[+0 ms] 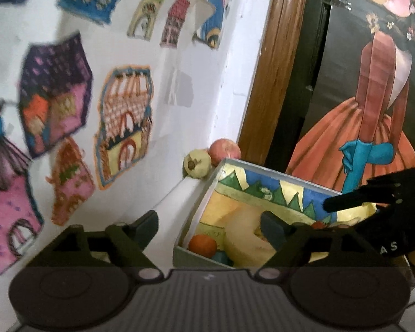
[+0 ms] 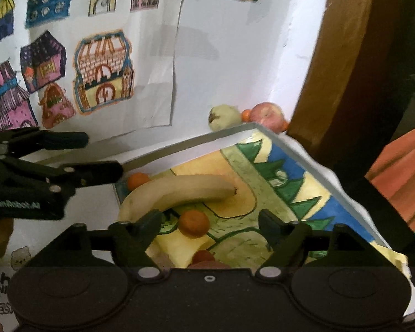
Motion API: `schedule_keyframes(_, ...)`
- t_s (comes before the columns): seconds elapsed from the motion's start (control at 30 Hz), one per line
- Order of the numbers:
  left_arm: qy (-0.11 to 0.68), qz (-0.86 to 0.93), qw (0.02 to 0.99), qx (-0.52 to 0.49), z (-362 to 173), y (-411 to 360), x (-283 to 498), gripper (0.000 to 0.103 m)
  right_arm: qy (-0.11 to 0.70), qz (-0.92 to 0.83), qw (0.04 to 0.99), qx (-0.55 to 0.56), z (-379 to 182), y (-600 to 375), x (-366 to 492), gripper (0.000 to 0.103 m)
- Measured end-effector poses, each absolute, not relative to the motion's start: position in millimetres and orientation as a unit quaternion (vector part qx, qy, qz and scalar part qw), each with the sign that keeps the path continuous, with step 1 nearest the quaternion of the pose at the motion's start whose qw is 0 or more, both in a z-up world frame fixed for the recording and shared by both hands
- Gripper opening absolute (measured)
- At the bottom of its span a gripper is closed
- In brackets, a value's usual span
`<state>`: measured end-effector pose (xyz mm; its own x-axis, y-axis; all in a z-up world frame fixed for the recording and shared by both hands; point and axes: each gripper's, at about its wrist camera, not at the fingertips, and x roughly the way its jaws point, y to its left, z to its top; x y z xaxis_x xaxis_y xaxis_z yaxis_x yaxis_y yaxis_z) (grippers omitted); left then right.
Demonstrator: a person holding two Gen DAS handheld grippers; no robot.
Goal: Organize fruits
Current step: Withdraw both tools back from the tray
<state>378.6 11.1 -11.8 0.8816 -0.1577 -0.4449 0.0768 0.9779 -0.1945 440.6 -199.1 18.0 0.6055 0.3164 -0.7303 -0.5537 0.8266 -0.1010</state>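
A shallow box (image 2: 179, 145) with a painted inside holds a pale banana (image 2: 179, 191), two small oranges (image 2: 194, 223) (image 2: 137, 180) and a red fruit (image 2: 203, 257) partly hidden by the gripper body. My right gripper (image 2: 210, 224) is open above the box, with the nearer orange between its fingers but not touched. My left gripper (image 2: 103, 154) is open over the box's left wall. In the left wrist view the left gripper (image 1: 210, 229) straddles the box rim (image 1: 204, 191), above the banana (image 1: 243, 235) and an orange (image 1: 203, 244).
Behind the box's far corner, against the wall, lie a pale green fruit (image 1: 197, 163), a red apple (image 1: 224, 150) and a small orange (image 2: 245, 114). Drawings of houses cover the white wall. A brown wooden frame (image 2: 326, 77) and a painted panel (image 1: 373, 96) stand on the right.
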Motion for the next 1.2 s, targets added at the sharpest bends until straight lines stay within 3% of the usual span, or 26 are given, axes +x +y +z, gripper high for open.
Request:
schedule_keyframes(0.17, 0.210, -0.051, 0.973, -0.085, 6, 12, 356, 0.101, 0.335, 0.224, 0.902, -0.156, 35, -208, 410, 0.093)
schedule_keyframes(0.3, 0.194, -0.046, 0.977, -0.078, 19, 11, 331, 0.103, 0.295, 0.202, 0.921, -0.152, 49, -213, 373, 0.102)
schedule_keyframes(0.73, 0.161, -0.048, 0.984, -0.062, 44, 7, 243, 0.103, 0.187, 0.131, 0.965, -0.133, 73, -223, 243, 0.102)
schedule_keyframes(1.2, 0.171, -0.027, 0.984, -0.045, 34, 2, 156, 0.103, 0.162, 0.043, 0.986, -0.007, 59, -237, 126, 0.102)
